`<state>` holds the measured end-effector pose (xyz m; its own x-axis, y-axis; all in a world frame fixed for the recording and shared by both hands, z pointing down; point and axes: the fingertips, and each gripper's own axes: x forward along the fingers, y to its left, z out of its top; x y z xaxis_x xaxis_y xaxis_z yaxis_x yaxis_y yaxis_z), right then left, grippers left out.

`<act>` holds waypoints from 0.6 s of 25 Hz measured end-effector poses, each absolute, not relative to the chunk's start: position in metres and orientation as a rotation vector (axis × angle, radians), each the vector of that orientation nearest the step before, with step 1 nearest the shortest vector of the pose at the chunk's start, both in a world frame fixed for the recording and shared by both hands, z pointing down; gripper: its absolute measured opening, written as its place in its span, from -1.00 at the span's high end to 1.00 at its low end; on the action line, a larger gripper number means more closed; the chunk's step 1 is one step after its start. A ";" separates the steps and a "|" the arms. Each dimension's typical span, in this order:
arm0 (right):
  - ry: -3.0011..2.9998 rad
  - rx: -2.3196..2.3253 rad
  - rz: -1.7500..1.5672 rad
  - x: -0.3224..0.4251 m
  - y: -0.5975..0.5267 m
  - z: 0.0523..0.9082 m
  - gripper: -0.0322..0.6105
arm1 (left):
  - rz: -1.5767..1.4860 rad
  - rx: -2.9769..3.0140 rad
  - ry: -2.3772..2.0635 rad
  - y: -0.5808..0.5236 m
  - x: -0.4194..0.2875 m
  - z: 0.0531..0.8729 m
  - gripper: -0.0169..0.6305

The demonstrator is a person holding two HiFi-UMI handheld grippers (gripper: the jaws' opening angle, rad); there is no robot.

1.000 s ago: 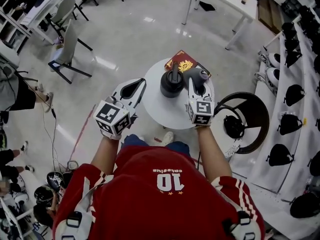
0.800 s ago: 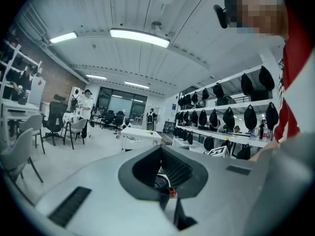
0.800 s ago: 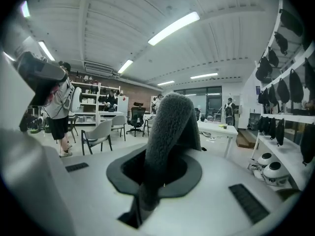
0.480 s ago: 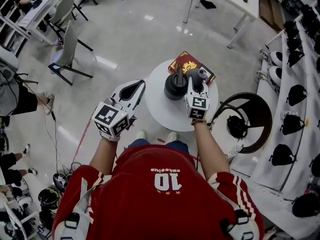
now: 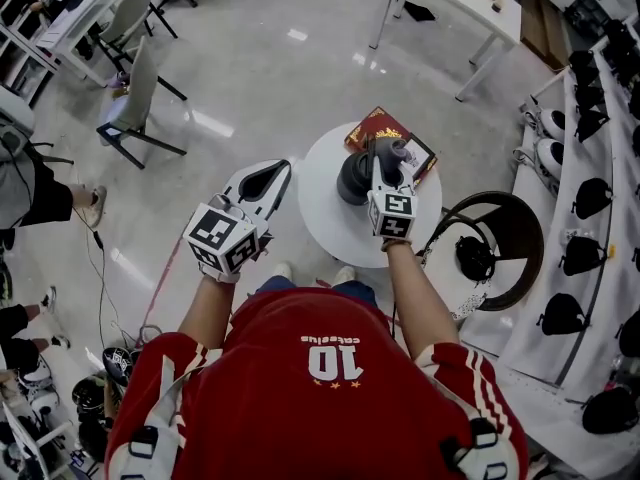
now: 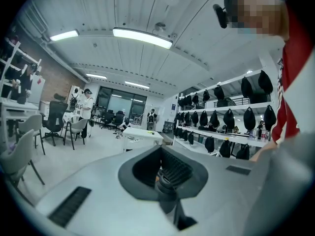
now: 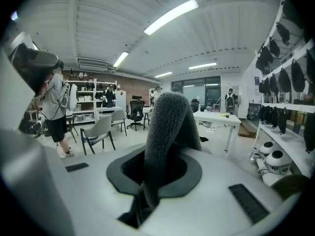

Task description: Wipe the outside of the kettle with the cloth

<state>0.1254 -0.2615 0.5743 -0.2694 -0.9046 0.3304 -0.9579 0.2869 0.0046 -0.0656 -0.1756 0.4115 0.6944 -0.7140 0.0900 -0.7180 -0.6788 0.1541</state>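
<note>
**Ana:** Where is the kettle?

**Ben:** The kettle sits on the round white tabletop, just in front of a red book.

**Ana:** And the cloth?

**Ben:** The grey cloth is pinched in the jaws of the right gripper. It sticks out past them, so the fluffy part can rub. It looks pressed on the kettle's right side, I think for wiping.

**Ana:** What about the left gripper?

**Ben:** The left gripper hangs off to the left, over the floor, not touching the kettle. Its jaws are pressed together with nothing in them. I guess it just waits, maybe to steady the kettle if it slides.
</note>
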 end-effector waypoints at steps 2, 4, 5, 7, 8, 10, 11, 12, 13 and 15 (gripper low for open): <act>-2.297 1.697 0.299 0.118 -0.262 0.575 0.75 | 0.022 2.733 -1.175 -0.178 -0.073 0.408 0.92; -2.305 1.684 0.303 0.110 -0.264 0.576 0.75 | 0.015 2.729 -1.185 -0.181 -0.080 0.407 0.92; -2.308 1.675 0.301 0.106 -0.264 0.576 0.75 | 0.014 2.722 -1.187 -0.182 -0.083 0.407 0.92; -2.317 1.658 0.302 0.098 -0.264 0.576 0.75 | 0.013 2.714 -1.188 -0.183 -0.088 0.407 0.92; -2.324 1.649 0.305 0.094 -0.263 0.576 0.75 | 0.013 2.714 -1.187 -0.182 -0.089 0.407 0.92; -2.339 1.635 0.313 0.087 -0.261 0.576 0.75 | 0.013 2.720 -1.184 -0.181 -0.090 0.406 0.92; -2.347 1.629 0.317 0.084 -0.259 0.576 0.75 | 0.013 2.727 -1.183 -0.181 -0.090 0.406 0.92; -2.355 1.624 0.320 0.081 -0.258 0.575 0.75 | 0.012 2.734 -1.181 -0.180 -0.090 0.406 0.92; -2.363 1.619 0.324 0.079 -0.256 0.575 0.75 | 0.012 2.739 -1.179 -0.179 -0.091 0.406 0.92; -2.379 1.603 0.326 0.073 -0.253 0.575 0.75 | 0.015 2.735 -1.173 -0.178 -0.091 0.406 0.92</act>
<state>0.0725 -0.2533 0.5747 -0.3611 -0.8718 0.3311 -0.9287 0.3682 -0.0434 -0.0914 -0.1779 0.4062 0.6912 -0.7188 0.0741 -0.7205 -0.6776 0.1477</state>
